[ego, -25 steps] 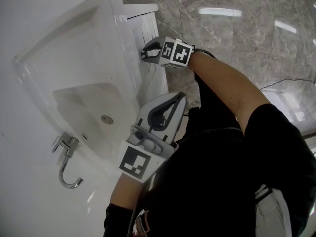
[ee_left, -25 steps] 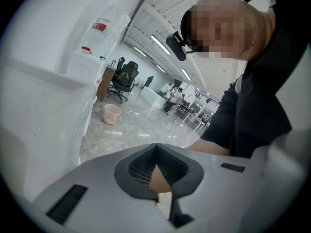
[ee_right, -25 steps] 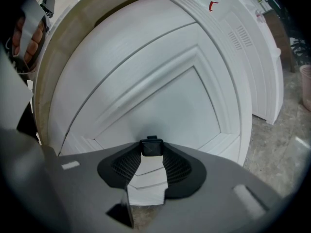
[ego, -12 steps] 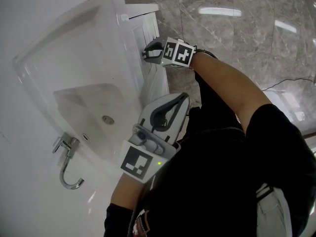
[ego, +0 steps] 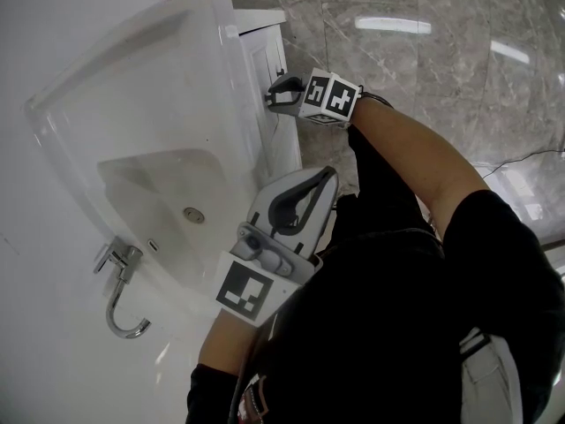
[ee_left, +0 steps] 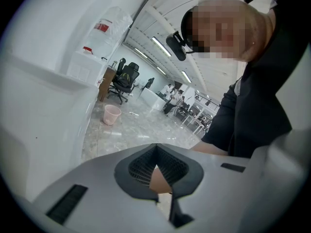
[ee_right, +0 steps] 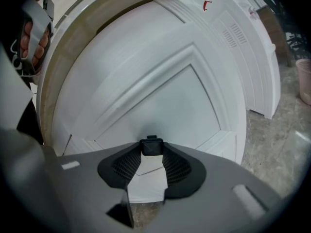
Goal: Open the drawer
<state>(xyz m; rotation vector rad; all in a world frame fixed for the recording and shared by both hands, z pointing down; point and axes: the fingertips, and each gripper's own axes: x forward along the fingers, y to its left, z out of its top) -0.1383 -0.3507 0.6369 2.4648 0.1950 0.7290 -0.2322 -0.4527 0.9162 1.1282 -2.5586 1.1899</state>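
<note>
1. The drawer (ee_right: pixel 160 91), with its smooth white panelled front, is set under the glossy basin (ego: pixel 159 87).
2. Its small dark square knob (ee_right: pixel 152 146) is clamped in the right gripper's (ego: pixel 275 94) jaws.
3. The left gripper's (ee_left: pixel 155 149) jaws are pressed together, empty.

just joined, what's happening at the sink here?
A person stands at a white ceramic washbasin with a gripper in each hand. The right gripper is closed on the small dark square knob of the white panelled drawer front below the basin. The front looks barely pulled out, if at all. The left gripper is shut and empty, held near the person's torso and touching nothing.
</note>
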